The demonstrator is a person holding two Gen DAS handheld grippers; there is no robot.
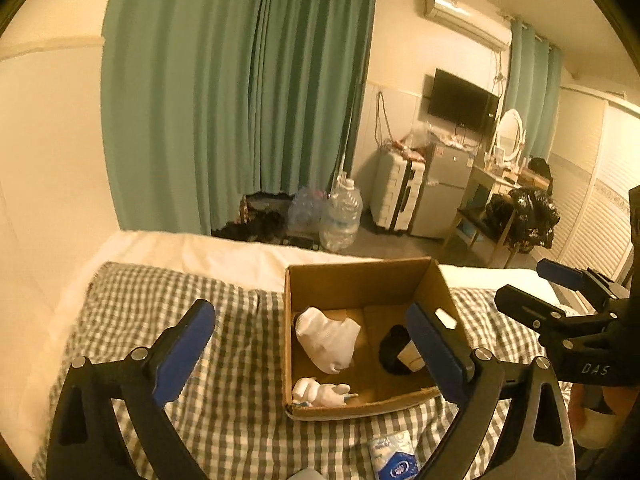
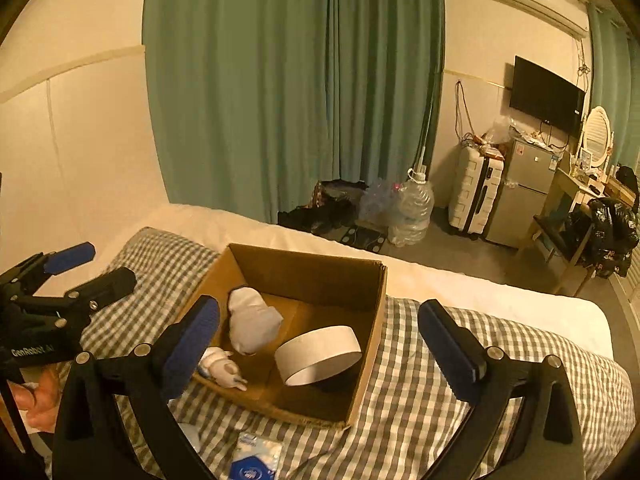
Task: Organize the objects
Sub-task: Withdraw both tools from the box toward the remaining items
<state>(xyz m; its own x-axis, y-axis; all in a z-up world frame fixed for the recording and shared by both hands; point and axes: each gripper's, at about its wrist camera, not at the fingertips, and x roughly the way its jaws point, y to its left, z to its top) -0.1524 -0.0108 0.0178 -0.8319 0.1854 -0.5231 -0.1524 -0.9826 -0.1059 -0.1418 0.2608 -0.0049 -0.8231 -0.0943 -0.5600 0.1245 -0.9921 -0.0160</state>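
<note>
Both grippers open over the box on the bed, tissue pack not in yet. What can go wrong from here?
1. The tissue pack lies close to the cardboard box's near wall; reaching for it may nudge the box across the soft checkered blanket.
2. The tape roll rests tilted; a dropped item could set it rolling.
3. Left gripper and right gripper hover close together; they may collide.

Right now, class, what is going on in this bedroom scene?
A person holds a pair of tongs in each hand above a checked blanket on a bed. Both the left tongs and the right tongs are open and hold nothing. The cardboard box already contains a white sock bundle, a small white figurine and a roll of tape. A tissue packet lies on the blanket outside the box.
</note>
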